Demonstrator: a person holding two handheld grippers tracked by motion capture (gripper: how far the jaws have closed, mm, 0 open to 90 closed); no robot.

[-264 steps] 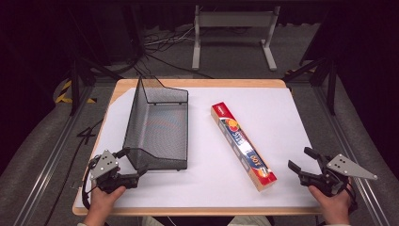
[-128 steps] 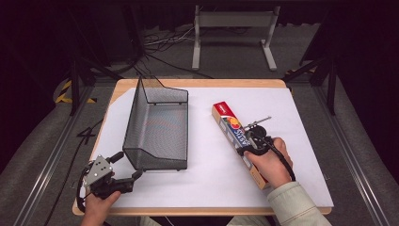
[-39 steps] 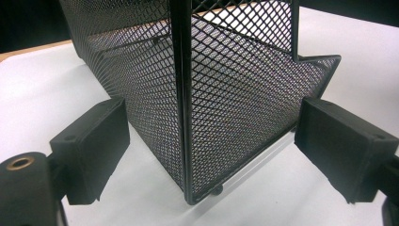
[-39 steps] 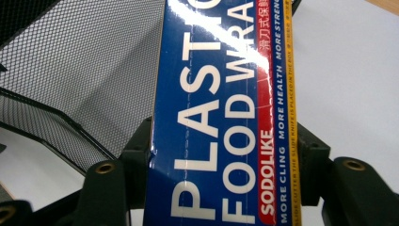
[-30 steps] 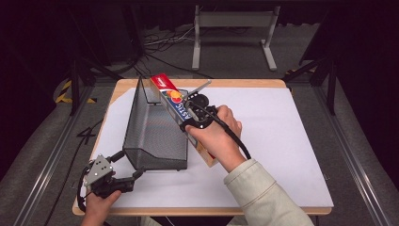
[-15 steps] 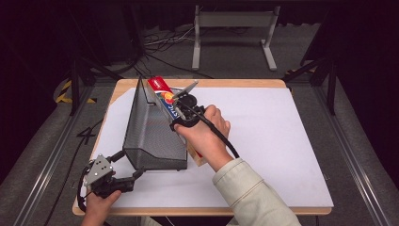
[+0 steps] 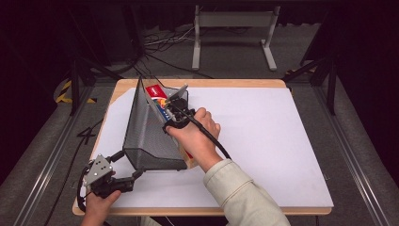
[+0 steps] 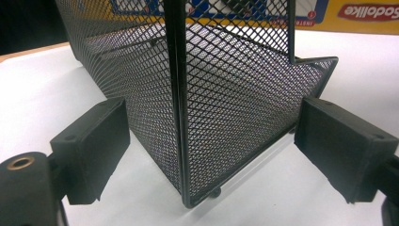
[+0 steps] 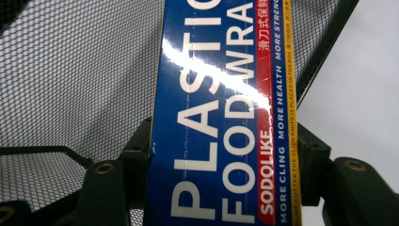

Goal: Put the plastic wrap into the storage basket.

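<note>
**Three views, one mesh tray**

High above the near table (image 7: 282,141) edge, facing forward and down. Left gripper view low and close on the mesh tray (image 8: 226,94) corner; right gripper view pressed against the wrap box (image 9: 221,117). Tray (image 7: 146,136) shared throughout.

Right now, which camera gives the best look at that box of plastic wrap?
The right gripper view: the plastic wrap box sits close up between the right gripper's pads, its lettering readable. The high view shows the whole box tilted into the mesh holder. The left gripper view catches a strip of it beyond the mesh.
</note>
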